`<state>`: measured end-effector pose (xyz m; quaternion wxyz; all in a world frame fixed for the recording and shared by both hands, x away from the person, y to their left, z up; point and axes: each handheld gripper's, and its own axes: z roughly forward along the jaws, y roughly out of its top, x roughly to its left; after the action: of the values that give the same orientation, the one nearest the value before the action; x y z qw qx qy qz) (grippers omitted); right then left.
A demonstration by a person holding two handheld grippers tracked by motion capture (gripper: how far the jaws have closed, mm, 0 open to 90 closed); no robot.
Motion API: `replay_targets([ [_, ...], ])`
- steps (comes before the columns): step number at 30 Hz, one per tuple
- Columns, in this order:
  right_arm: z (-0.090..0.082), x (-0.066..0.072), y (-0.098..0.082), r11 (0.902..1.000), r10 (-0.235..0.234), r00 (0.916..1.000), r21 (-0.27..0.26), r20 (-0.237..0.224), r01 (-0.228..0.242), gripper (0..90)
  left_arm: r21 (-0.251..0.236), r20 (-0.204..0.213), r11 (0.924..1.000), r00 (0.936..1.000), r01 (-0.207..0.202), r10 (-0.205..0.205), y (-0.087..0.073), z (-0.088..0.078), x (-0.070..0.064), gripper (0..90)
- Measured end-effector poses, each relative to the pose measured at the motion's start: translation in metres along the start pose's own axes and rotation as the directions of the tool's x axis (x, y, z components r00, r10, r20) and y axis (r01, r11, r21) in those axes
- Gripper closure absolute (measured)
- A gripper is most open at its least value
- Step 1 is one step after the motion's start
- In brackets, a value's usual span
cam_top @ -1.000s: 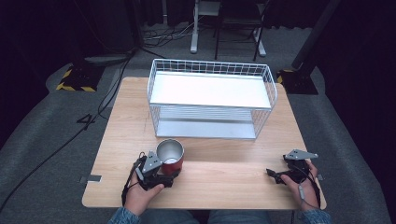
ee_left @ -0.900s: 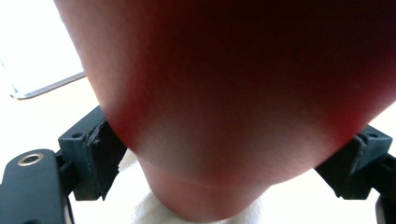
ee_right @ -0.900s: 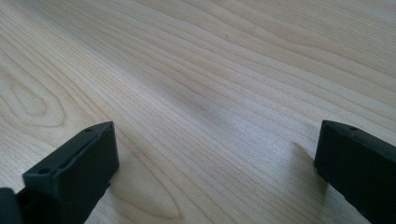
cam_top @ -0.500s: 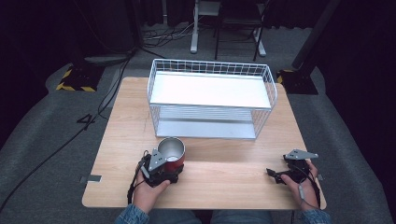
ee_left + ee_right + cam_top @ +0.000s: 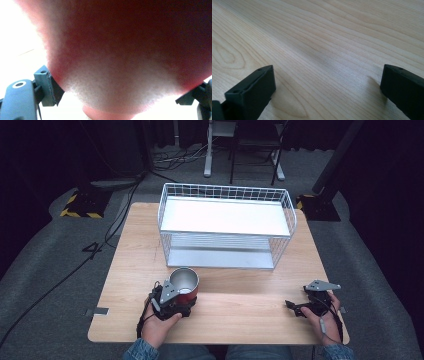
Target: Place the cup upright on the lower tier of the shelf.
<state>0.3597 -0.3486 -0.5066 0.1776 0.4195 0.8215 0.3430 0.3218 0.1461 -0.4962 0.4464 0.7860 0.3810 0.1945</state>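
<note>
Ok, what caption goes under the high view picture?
Left gripper around a red cup, right gripper idle, wire rack behind.

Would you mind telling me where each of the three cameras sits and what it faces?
High view: above the person's side, looking forward and down on table, wire basket, both hands.
Left gripper view: on left gripper, jaws flanking the red cup; the high view shows that cup too.
Right gripper view: on right gripper, jaws apart over bare wood.

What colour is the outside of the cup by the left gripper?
Red, with a silver metal inside; the cup shows best in the high view.
</note>
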Motion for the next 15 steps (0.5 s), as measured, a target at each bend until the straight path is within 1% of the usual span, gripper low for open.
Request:
replay_targets([
  [7, 0.0, 0.0, 0.0, 1.0, 0.0, 1.0, 0.0, 0.0, 0.0, 0.2, -0.002, 0.006, 0.9999, 0.9999, -0.011, 0.011, 0.007, -0.003, -0.001, 16.1],
  [12, 0.0, 0.0, 0.0, 1.0, 0.0, 1.0, 0.0, 0.0, 0.0, 0.2, -0.011, 0.016, 0.9999, 0.9998, 0.012, -0.012, 0.015, -0.007, 0.0, 16.1],
  [15, 0.0, 0.0, 0.0, 1.0, 0.0, 1.0, 0.0, 0.0, 0.0, 0.2, -0.021, 0.02, 0.9997, 0.9998, 0.009, -0.008, 0.021, -0.009, 0.001, 16.1],
])
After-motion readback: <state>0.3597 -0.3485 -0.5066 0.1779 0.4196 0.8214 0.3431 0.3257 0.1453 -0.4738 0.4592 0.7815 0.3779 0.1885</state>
